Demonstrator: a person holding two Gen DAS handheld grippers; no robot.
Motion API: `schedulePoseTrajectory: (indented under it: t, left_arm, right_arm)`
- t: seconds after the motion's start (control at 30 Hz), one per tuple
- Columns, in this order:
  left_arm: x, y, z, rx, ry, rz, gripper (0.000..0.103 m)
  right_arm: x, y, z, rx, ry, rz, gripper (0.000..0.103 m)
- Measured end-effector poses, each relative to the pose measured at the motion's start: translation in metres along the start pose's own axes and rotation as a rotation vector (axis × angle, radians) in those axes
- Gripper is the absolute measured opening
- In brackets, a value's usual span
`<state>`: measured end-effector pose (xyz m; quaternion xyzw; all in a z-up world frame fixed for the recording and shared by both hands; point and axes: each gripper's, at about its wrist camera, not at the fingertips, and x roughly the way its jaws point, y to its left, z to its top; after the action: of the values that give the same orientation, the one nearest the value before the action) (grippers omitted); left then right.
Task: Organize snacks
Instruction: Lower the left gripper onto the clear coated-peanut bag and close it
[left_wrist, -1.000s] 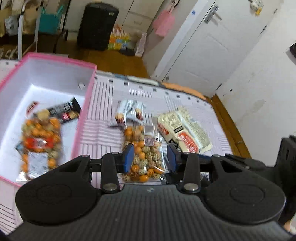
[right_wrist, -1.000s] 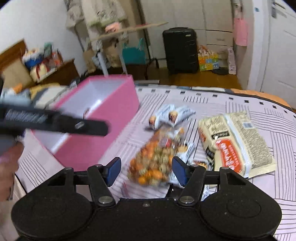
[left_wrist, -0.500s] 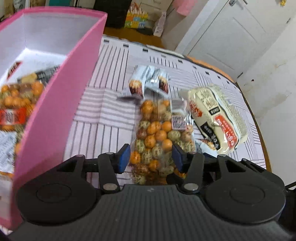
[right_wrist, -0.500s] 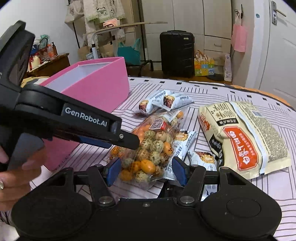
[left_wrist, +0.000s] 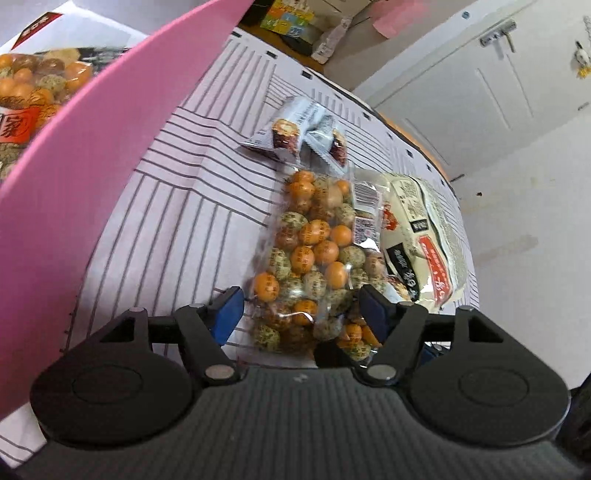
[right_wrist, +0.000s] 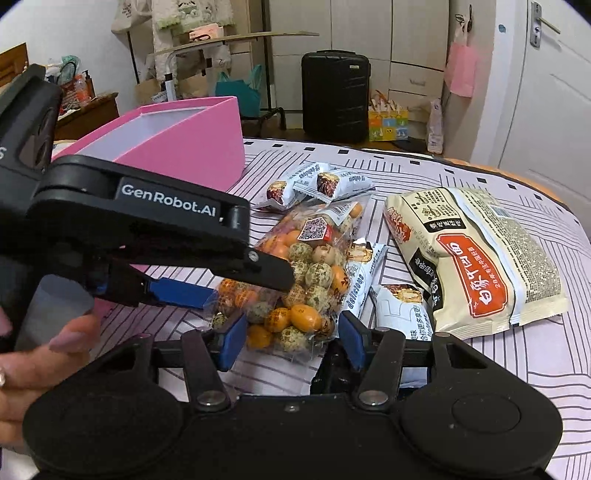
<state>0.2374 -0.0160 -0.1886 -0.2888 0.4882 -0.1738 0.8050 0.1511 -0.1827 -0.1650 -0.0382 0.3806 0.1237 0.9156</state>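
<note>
Clear plastic, packed with orange and speckled green balls: the snack bag (left_wrist: 314, 254) is lying flat on the striped cloth (left_wrist: 177, 206), its long axis running away from my left gripper (left_wrist: 299, 314) toward two small grey packets (left_wrist: 295, 133) at its far end. I am seeing a barcode label on its right edge and, from the right camera, a red tag with a QR code (right_wrist: 314, 229). The left jaws have just been opening and are standing wide on either side of the bag's near end, pads clear of it. My right gripper (right_wrist: 288, 341) has been closing a little; its jaws are straddling the same bag's near corner, not pressing. The pink box (left_wrist: 92, 147) is sitting just left. The other tool's arm reads "GenRobot.AI" (right_wrist: 168, 201), and a packet (right_wrist: 360, 280) beside the bag reads "delicious".
</note>
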Motion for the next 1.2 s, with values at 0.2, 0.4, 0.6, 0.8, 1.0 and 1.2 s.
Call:
schedulePoseTrajectory:
  t: [0.2,0.4,0.6,0.8,1.0,1.2]
  left_arm:
    - [-0.005,-0.011,-0.006,0.033,0.025,0.005,0.069]
    - [-0.034,-0.019,-0.015,0.087,0.031,0.053,0.069]
    - [-0.044,-0.014,-0.035,0.104,0.137,0.094,0.069]
    - [-0.042,-0.016,-0.043,0.179,0.056,0.206,0.071]
    - [-0.037,-0.003,-0.04,0.167,0.052,0.119,0.061]
    - [-0.038,-0.01,-0.046,0.189,0.061,0.123,0.058]
  right_arm:
    - [-0.011,-0.006,0.001,0.04,-0.001,0.04,0.06]
    - [-0.028,0.004,-0.008,0.044,0.041,0.153,0.062]
    - [-0.023,0.022,-0.026,-0.023,0.113,0.157,0.078]
    - [-0.012,0.025,-0.036,0.017,0.101,0.161,0.09]
    - [0.0,0.046,-0.043,-0.036,0.06,0.105,0.103]
    - [0.002,0.064,-0.047,-0.073,0.038,-0.022,0.097]
